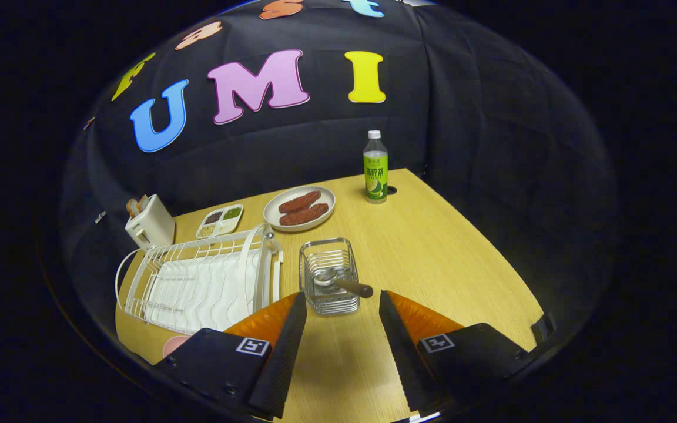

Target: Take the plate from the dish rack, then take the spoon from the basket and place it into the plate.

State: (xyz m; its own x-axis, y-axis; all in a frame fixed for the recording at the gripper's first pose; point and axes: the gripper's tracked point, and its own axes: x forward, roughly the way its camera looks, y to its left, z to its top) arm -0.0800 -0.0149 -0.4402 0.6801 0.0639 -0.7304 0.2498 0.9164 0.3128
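My gripper (341, 295) hovers open above the wooden table (432, 258), with nothing between its fingers. Just ahead of the fingertips stands a small metal wire basket (325, 254). A spoon (347, 284) with a metal bowl and a brown handle lies in it, the handle sticking out over the basket's right rim. Left of the basket sits a white wire dish rack (197, 282) on a white ribbed tray; I see no plate standing in it. A pink rounded edge (173, 345), perhaps a plate, peeks out beside my left finger and is mostly hidden by it.
Beyond the basket sits a white plate (299, 208) with two reddish sausages. A green-labelled bottle (375, 167) stands at the back right. A divided condiment dish (220, 220) and a white toaster (149, 222) stand behind the rack. Bare table lies to the right.
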